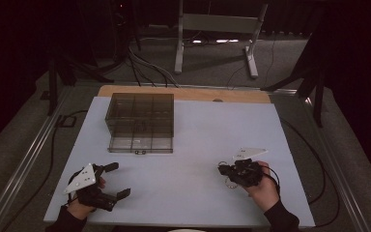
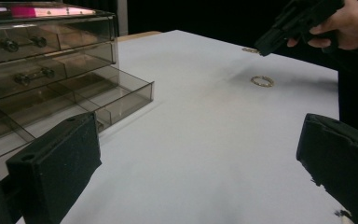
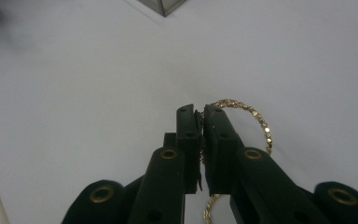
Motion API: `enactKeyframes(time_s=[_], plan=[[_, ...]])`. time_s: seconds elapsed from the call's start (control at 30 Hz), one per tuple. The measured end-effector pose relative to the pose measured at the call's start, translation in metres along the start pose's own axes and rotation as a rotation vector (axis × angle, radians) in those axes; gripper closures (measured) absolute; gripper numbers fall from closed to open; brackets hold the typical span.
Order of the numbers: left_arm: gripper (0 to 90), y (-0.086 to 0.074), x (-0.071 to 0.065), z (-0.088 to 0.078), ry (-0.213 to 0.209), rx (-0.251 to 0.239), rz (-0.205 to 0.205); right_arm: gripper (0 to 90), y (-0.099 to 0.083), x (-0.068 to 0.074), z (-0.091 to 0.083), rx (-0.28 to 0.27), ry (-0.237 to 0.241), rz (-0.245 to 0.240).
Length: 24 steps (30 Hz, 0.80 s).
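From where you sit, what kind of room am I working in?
Probably a recording studio or lab, not a home: black curtains around a white table, cables across grey carpet, and a metal stand behind the table.

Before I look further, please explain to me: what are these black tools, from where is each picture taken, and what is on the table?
No machine moves here. A person sits at a white table and holds black tongs in each hand. One picture comes from a camera fixed above, looking down. The other two come from small cameras riding on each pair of tongs.

The left tongs are open and hold nothing; in their own view the two jaws stand wide apart.

The right tongs are shut on a gold bracelet, a thin beaded ring, pinched at its edge close above the table. A second gold ring lies on the table near the right hand.

At the far left stands a smoky clear drawer box, with its lowest drawer pulled out.
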<state>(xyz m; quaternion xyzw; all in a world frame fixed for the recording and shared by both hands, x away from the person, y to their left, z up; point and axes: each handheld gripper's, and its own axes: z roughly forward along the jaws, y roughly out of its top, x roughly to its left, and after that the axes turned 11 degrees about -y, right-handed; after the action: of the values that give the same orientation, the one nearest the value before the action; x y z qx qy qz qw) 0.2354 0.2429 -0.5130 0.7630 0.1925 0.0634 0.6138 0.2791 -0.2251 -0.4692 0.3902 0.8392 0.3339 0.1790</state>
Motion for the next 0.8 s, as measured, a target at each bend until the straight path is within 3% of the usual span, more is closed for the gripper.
enactKeyframes(time_s=[0.8], plan=[[0.6, 0.0, -0.001, 0.0, -0.006, 0.004, -0.003, 85.5, 0.047, 0.019, 0.023, -0.019, 0.057, -0.075]])
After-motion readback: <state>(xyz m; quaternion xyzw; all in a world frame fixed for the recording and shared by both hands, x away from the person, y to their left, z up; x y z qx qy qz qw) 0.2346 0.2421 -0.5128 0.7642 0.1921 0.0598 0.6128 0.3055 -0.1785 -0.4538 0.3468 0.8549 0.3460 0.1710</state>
